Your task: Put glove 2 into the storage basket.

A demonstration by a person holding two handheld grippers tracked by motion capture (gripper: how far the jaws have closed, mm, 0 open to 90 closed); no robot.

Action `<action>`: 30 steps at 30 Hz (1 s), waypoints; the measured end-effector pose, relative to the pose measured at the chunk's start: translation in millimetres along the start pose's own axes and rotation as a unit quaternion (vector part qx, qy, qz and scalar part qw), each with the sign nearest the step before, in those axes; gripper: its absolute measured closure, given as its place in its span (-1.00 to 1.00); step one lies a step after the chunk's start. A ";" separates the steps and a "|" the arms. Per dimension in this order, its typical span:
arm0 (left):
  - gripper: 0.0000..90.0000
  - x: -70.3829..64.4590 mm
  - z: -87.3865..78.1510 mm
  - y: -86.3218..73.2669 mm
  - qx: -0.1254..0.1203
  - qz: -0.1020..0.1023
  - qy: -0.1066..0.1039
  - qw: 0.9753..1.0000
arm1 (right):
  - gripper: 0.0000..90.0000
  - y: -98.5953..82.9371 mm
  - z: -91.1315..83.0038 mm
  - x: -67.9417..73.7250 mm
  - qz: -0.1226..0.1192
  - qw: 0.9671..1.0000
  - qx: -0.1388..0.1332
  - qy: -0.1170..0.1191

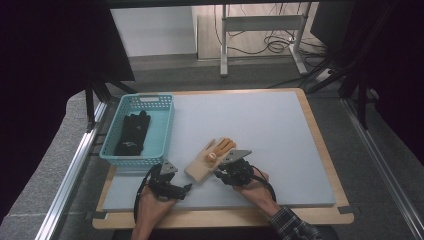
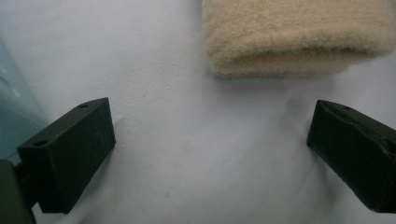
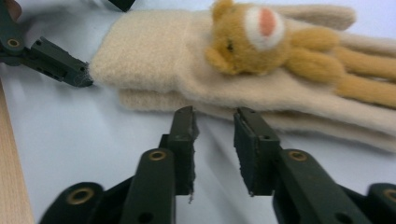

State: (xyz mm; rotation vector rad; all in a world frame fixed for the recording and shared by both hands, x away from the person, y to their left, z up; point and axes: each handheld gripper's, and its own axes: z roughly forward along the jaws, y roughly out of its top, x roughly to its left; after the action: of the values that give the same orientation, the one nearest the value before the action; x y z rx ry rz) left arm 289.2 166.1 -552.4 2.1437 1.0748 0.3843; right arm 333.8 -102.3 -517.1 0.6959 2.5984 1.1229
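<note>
A pair of cream knit gloves (image 1: 207, 161) with a small tan bear (image 3: 252, 37) on top lies stacked on the grey mat (image 1: 260, 130), fingers pointing away. My left gripper (image 1: 186, 188) is open wide just in front of the cuff (image 2: 299, 32), with bare mat between its jaws. In the right gripper view one of its fingers (image 3: 56, 63) touches the cuff's corner. My right gripper (image 3: 215, 116) is open by a narrow gap, tips at the long side edge of the lower glove (image 3: 154, 100), holding nothing.
A teal basket (image 1: 135, 161) holding black gloves (image 1: 132, 132) stands at the mat's left, close beside my left gripper; its wall (image 2: 14, 116) shows in the left gripper view. The wooden table edge (image 1: 225, 216) runs along the front.
</note>
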 end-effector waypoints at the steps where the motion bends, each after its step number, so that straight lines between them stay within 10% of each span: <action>1: -0.98 0.0 0.0 0.0 0.000 0.000 0.000 1.000 | 0.44 0.0 0.0 0.0 0.000 1.000 0.000 0.000; 30: -0.98 0.1 -0.2 -0.1 0.001 0.001 0.000 1.000 | -0.70 -36.1 -66.4 -59.5 0.049 0.996 -0.015 -0.078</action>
State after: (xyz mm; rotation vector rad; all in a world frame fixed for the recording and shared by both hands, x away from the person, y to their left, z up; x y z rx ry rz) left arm 289.1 166.3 -552.4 2.1473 1.0733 0.3852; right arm 347.8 -195.3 -497.2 0.8767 2.4353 1.0871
